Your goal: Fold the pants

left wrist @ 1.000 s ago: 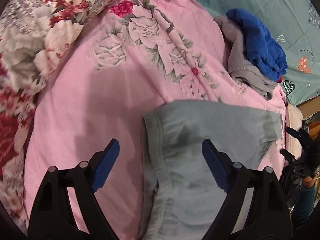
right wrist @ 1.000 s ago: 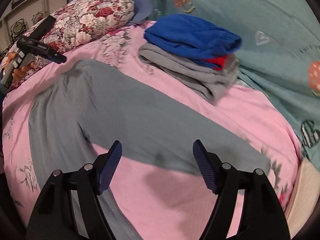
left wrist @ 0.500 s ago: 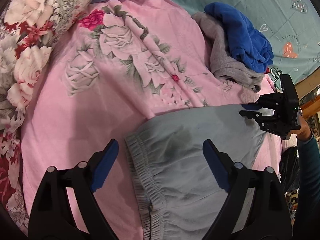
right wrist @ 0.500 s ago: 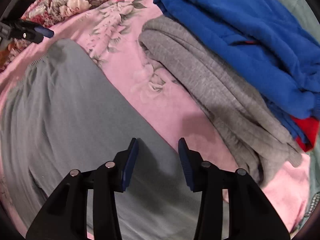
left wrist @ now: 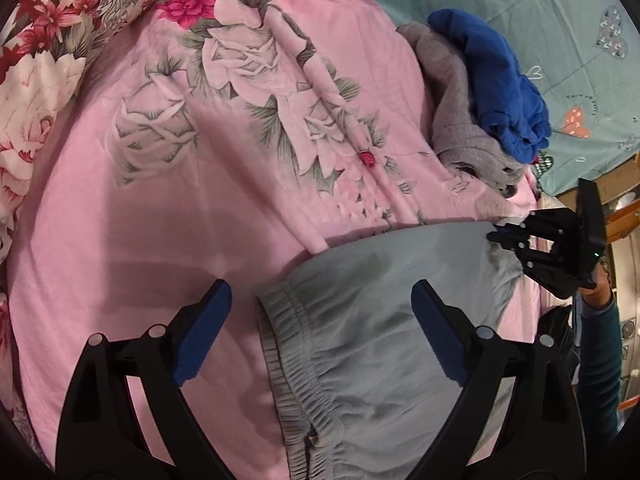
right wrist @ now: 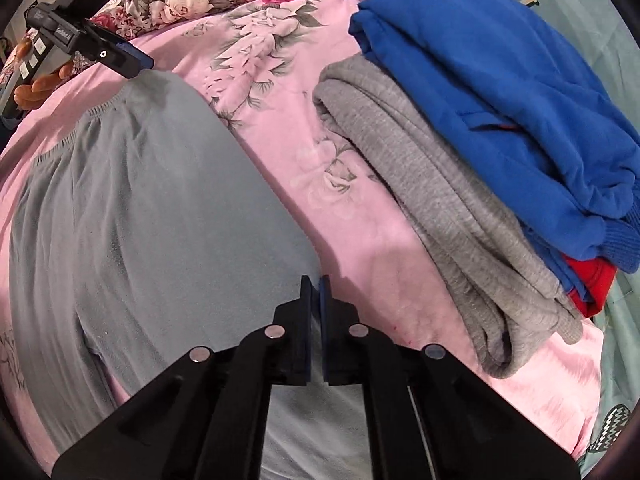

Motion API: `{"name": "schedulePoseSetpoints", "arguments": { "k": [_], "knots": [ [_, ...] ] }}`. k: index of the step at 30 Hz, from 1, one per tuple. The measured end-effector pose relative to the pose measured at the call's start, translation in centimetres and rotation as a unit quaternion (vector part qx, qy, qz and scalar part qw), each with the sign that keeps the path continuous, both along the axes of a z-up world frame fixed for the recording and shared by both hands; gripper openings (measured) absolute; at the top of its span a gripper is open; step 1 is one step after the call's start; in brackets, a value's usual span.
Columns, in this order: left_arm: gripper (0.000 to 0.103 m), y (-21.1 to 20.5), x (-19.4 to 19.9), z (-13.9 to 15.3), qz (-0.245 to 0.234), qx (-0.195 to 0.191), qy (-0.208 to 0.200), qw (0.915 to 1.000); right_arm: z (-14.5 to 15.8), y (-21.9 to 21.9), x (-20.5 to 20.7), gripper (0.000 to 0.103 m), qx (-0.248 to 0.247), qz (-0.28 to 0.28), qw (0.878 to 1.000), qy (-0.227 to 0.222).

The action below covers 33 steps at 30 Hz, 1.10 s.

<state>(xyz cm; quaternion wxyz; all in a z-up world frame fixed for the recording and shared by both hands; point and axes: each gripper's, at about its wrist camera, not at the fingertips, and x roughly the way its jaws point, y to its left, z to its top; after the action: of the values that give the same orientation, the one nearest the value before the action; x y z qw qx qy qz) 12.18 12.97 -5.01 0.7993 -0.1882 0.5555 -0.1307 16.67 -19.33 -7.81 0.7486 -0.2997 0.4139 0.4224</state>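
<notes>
Soft, light grey-blue sweatpants [left wrist: 384, 320] are pinched at the far edge by the closed right gripper [right wrist: 315, 286], while the wide-open, empty left gripper [left wrist: 320, 336] is held over the elastic waistband [left wrist: 288, 344].

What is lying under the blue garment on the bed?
The blue garment lies on a folded grey garment, which rests on the pink floral bedspread. A red piece shows below the blue edge; the blue garment covers the rest of it.
</notes>
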Motion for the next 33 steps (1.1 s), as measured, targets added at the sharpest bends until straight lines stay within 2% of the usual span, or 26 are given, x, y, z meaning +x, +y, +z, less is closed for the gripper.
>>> {"name": "schedulePoseSetpoints", "arguments": {
  "k": [3,8,9,10,11,13,14,16,19,22,29,33],
  "knots": [
    [0.091,0.1,-0.2,-0.1,-0.016,-0.032,0.001,0.9994,-0.4,0.3,-0.1,0.003,-0.004,-0.004,1.000,-0.001],
    [0.087,-1.0,-0.4,0.3,-0.047,-0.028,-0.023,0.9983,-0.6,0.3,0.5,0.003,0.000,-0.011,1.000,0.004],
    [0.081,-1.3,-0.4,0.3,-0.053,-0.027,-0.025,0.9979,-0.7,0.2,0.6,0.003,0.001,-0.013,1.000,0.005],
    [0.070,-1.4,-0.3,0.2,-0.059,-0.028,-0.023,0.9976,-0.7,0.1,0.6,0.003,0.002,-0.014,1.000,0.007],
    [0.065,-1.5,-0.2,0.0,-0.063,-0.027,-0.018,0.9974,-0.7,-0.1,0.5,0.003,0.001,-0.014,1.000,0.006],
    [0.046,-1.5,-0.1,-0.4,-0.062,-0.019,-0.010,0.9978,-0.8,0.3,0.5,0.003,-0.001,-0.015,1.000,0.007],
    [0.043,-1.4,-0.2,-0.4,-0.060,-0.019,-0.012,0.9979,-0.8,0.0,0.5,0.003,-0.001,-0.016,1.000,0.007],
    [0.022,-1.1,-0.5,-0.4,-0.055,-0.020,-0.014,0.9982,-0.9,0.1,0.7,0.003,0.003,-0.019,1.000,0.009],
    [0.021,-1.1,-1.4,0.2,-0.048,0.008,-0.035,0.9982,-1.0,0.0,0.7,0.003,0.004,-0.022,1.000,0.010],
    [0.021,-1.6,-2.7,1.4,-0.052,0.051,-0.071,0.9948,-1.0,-0.1,0.6,0.003,0.009,-0.028,1.000,0.004],
    [0.021,-4.3,-6.9,5.1,-0.082,0.138,-0.129,0.9786,1.5,-1.5,-1.9,0.003,0.029,-0.037,0.998,-0.053],
    [0.021,-5.8,-10.9,7.5,-0.101,0.162,-0.152,0.9698,4.2,-3.9,-5.7,0.003,0.055,-0.040,0.994,-0.088]
  ]
}}
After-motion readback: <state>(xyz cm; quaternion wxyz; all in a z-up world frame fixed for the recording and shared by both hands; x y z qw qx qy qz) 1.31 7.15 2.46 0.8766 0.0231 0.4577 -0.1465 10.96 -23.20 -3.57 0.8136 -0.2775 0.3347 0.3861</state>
